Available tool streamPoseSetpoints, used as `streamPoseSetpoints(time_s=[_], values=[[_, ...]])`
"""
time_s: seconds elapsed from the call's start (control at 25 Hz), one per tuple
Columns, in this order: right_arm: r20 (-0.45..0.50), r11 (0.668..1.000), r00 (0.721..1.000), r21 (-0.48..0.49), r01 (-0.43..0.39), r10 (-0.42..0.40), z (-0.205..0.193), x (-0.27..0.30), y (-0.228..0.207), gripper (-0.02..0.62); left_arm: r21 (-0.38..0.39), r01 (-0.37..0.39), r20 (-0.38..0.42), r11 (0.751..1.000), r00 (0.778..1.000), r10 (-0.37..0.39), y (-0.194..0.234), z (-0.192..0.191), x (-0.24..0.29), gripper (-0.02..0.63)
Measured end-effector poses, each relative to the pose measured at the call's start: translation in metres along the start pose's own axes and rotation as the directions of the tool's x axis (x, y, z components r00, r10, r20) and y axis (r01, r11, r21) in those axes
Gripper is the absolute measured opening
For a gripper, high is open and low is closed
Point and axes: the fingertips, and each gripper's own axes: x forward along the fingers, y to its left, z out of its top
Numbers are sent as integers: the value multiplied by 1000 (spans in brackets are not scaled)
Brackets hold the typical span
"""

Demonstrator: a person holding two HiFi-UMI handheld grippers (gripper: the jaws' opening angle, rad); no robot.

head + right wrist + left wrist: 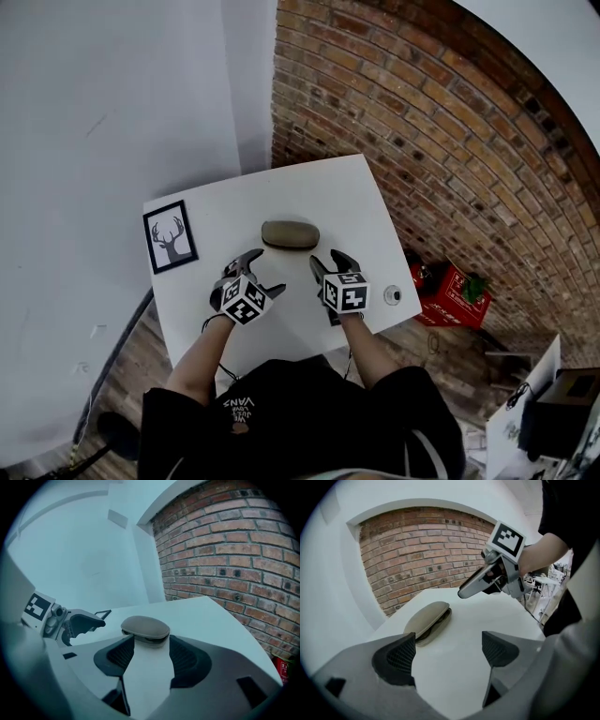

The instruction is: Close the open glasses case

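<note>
A grey-brown glasses case lies on the white table, its lid down over the base with a thin dark seam along the near side. My left gripper is near-left of it, jaws wide open and nothing between them. My right gripper is near-right of the case, also open and empty; the case lies just past its fingertips, apart from them. Each gripper shows in the other's view: the right gripper, the left gripper.
A black-framed deer picture lies flat at the table's left edge. A small round white object sits near the front right corner. A brick wall runs behind and right; a red crate stands on the floor there.
</note>
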Motion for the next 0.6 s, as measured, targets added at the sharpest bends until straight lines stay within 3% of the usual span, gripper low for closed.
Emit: streamPoseSetpoints(time_s=[0.24,0.6], values=[[95,999,995,26,37,-40,3,-32,22,156,-10,-34,89,999,995,34,-6,2,-38,391],[194,995,977,59,75,-85,-8,-76,61,6,-52,-50,209,997,976,60,-27,-4,-93,229]])
